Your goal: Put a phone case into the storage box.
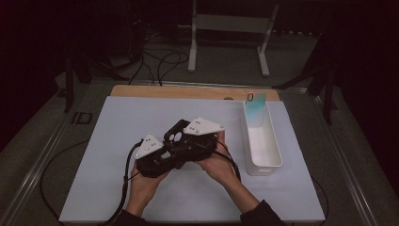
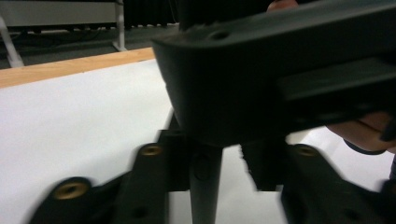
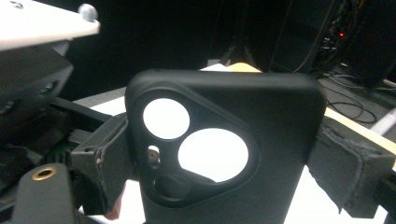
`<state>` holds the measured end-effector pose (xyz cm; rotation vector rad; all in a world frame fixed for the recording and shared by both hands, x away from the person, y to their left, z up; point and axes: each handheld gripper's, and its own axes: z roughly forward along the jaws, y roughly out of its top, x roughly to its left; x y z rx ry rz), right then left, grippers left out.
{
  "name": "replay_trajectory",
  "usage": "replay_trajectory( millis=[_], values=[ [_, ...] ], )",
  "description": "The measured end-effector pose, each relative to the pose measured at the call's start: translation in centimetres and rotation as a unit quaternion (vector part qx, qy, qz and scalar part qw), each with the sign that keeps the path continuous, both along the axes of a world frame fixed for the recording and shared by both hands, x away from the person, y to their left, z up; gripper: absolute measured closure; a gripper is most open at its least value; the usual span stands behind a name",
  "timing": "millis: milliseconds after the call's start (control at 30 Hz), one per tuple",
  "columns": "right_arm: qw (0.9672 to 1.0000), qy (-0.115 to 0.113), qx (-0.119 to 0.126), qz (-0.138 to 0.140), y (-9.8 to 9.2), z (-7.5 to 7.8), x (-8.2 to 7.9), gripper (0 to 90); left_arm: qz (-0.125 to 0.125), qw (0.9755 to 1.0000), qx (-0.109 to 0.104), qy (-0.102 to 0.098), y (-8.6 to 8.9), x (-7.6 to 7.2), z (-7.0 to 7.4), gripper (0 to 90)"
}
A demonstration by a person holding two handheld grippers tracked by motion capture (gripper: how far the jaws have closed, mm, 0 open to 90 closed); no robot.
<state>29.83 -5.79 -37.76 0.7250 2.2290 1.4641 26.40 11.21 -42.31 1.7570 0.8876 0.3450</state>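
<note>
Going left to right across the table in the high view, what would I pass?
Left gripper → black phone case → right gripper → white tray, a teal card standing at its far end.

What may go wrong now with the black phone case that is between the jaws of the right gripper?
1. The right gripper holds the black soft phone case by its side edges alone; the pads may bend it or let it slip.
2. The left gripper sits close against the case; a careless move may knock it loose.
3. The white plastic bin stands off to the right; the case could fall on the white mat instead.
</note>
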Motion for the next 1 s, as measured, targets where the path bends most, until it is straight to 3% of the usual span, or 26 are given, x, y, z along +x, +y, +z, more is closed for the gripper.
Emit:
replay_trajectory(
  millis=[133, 167, 233, 433, 867, 1000],
  values=[
    [1.0, 0.0, -0.001, -0.002, -0.1, -0.1, 0.2, 14.3, 0.014, 0.9998, 0.013, -0.007, -0.1, -0.2, -0.1, 43.0],
    [1.0, 0.0, 0.0, -0.002, -0.2, -0.1, 0.2, 14.3, 0.024, 0.9994, 0.02, -0.01, -0.1, -0.3, -0.1, 43.0],
    [1.0, 0.001, 0.004, -0.005, -0.4, -0.2, 0.3, 14.4, 0.029, 0.9992, 0.026, -0.01, -0.1, -0.3, -0.2, 31.2],
    [0.9999, -0.002, 0.008, -0.013, -0.8, 0.0, 0.5, 14.5, 0.047, 0.9976, 0.05, -0.014, 0.2, -0.4, -0.5, 18.0],
    [0.9998, -0.005, 0.008, -0.019, -1.5, 0.2, 0.6, 14.5, 0.067, 0.9948, 0.075, -0.012, 2.2, -0.5, -1.4, 2.3],
    [0.9998, -0.005, 0.007, -0.019, -1.5, 0.2, 0.6, 14.5, 0.072, 0.9944, 0.077, -0.011, 2.8, -0.5, -1.6, 1.6]
  ],
)
